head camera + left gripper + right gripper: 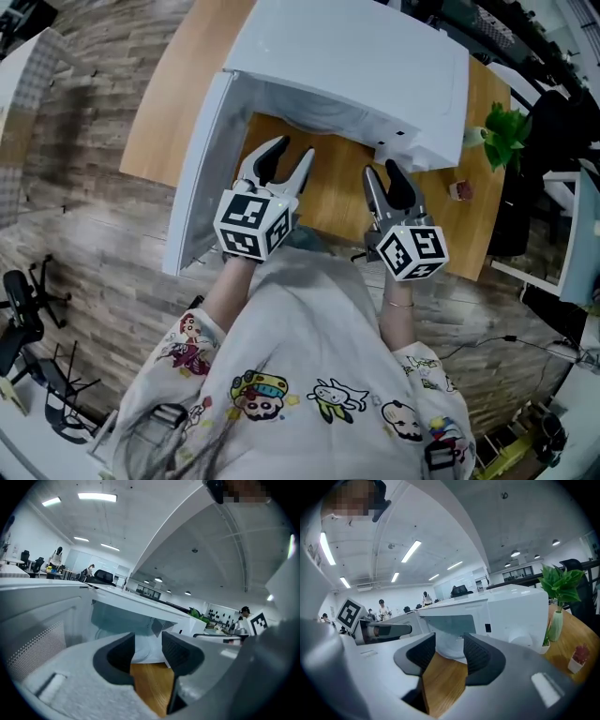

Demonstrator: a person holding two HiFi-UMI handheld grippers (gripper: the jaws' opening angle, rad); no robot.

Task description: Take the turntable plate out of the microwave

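A white microwave (356, 56) stands on the wooden table (187, 84) with its door (202, 159) swung open to the left. From the head view its top hides the cavity. The pale turntable plate (145, 648) lies flat on the cavity floor, and the right gripper view shows the plate (450, 644) too. My left gripper (289, 157) is open just before the opening, near the door side, jaws empty (148, 657). My right gripper (382, 173) is open beside it, a little further back, also empty (449, 656). Neither touches the plate.
A green plant in a vase (502, 131) stands at the microwave's right, with a small red object (459, 190) near the table's front edge. Bare wood lies between the microwave and that edge. An office chair (23, 300) stands on the floor at left.
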